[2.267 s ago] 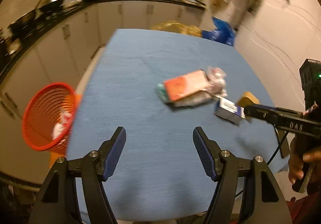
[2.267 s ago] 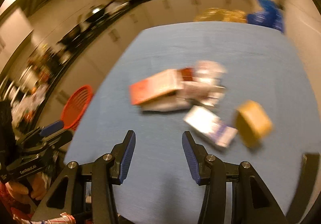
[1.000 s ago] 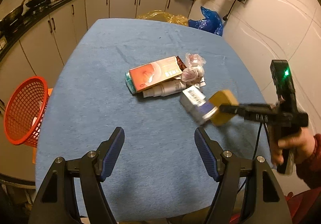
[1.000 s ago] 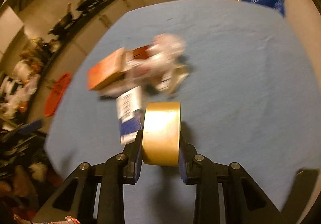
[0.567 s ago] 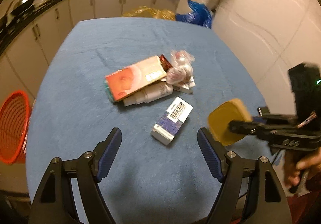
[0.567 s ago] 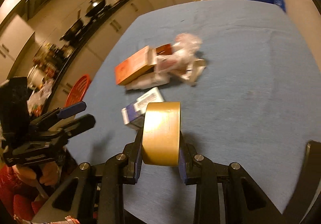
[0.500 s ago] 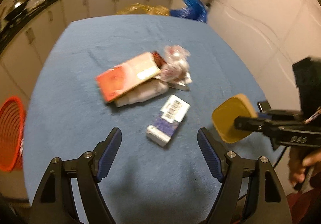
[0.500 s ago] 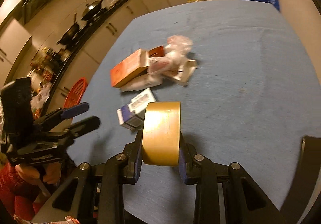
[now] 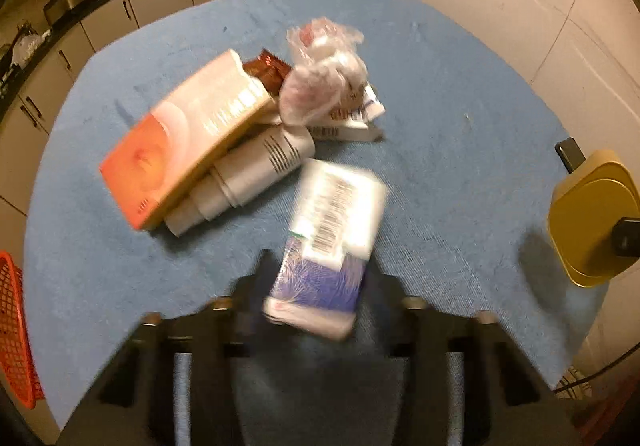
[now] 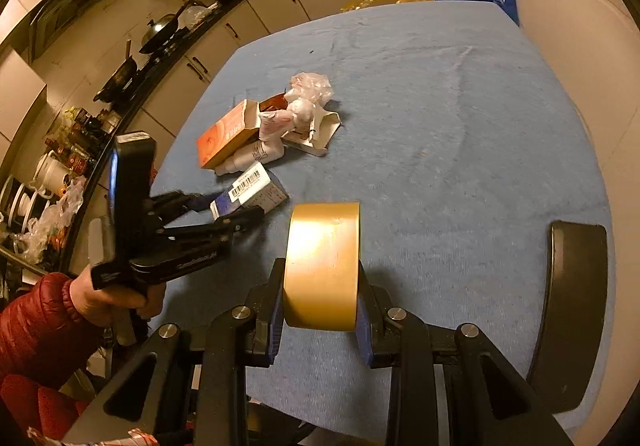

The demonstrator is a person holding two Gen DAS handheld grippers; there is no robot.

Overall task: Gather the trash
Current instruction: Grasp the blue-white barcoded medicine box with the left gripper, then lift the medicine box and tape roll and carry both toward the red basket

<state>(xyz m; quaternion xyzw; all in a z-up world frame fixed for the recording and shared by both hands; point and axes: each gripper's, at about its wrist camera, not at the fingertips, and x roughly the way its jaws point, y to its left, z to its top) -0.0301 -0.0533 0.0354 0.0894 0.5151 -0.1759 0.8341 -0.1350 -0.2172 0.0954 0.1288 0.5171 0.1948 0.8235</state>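
Gripping a yellow tape roll [image 10: 322,266] between its fingers [image 10: 272,320], the right gripper [image 10: 320,322] was closed firmly on both flat sides of the roll and held it clear above the blue bench [image 10: 460,134]. The left gripper [image 9: 316,298] sat low at the near bench edge, with the purple-and-white carton [image 9: 328,246] between its fingers; that view was blurred, and whether the fingers had closed on the carton could not be determined. The right wrist view showed the two fingers on either side of the carton's near end.

Beyond the carton lay the remaining pile: an orange box [image 9: 184,142] resting on a white bottle [image 9: 244,182], a crumpled plastic bag [image 9: 324,78], and a flat white pack [image 9: 352,122] behind it. The red basket [image 9: 14,330] stood off the bench's left edge.

Assessment: the step in hand appeared to be securing the carton. Good practice would be to square the fingers across its narrow sides and close fully before lifting, then carry both items to the basket without sweeping the pile.
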